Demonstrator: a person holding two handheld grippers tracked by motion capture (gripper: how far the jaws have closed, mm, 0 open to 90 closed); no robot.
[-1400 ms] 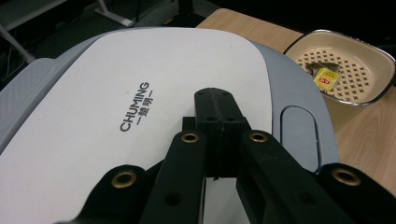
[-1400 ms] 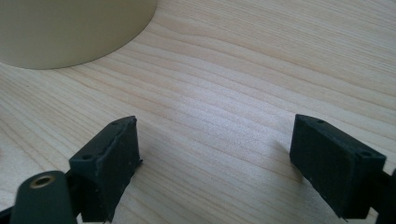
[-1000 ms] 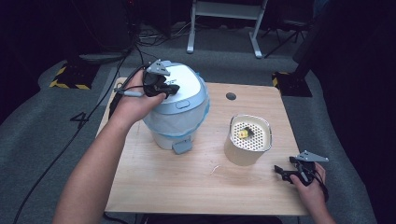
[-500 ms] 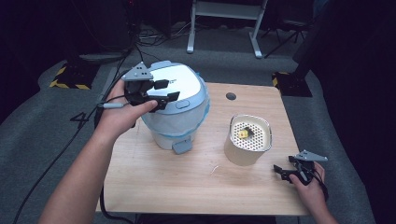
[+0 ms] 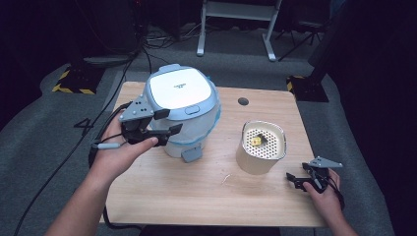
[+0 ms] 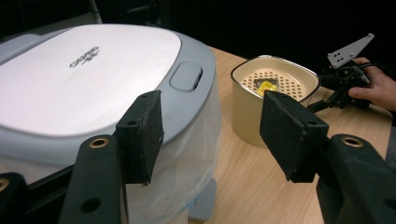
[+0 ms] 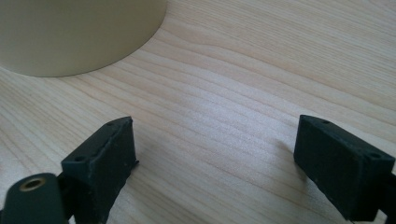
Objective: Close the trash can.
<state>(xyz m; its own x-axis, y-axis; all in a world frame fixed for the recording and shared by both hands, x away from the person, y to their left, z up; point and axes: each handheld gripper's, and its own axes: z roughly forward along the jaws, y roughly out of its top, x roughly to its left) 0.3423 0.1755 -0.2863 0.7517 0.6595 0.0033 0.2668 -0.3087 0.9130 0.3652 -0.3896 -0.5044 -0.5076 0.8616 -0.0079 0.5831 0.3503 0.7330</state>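
Observation:
A white-lidded, blue-grey bin (image 5: 182, 91) lined with a clear plastic bag stands at the table's back left, its lid down. My left gripper (image 5: 169, 122) hovers at the bin's front left side; its jaws have just been opening and stand open with nothing between them. In the left gripper view the bin (image 6: 84, 79) lies beyond the left gripper (image 6: 210, 112). A cream container (image 5: 260, 152) with a perforated insert holds a small yellow piece (image 5: 256, 141). My right gripper (image 5: 293, 179) rests low at the front right, its jaws just opening further, empty over bare wood (image 7: 212, 135).
The wooden table (image 5: 196, 196) has a round dark hole (image 5: 243, 102) near its back edge. A grey foot tab (image 5: 191, 155) juts from the bin's base. The cream container (image 7: 79, 32) sits just beyond the right gripper. A cable (image 5: 98, 147) trails off the left side.
My left hand has come off the top of the bin's lid and moved toward the front left, and its jaws have opened. The right hand has stayed in place.

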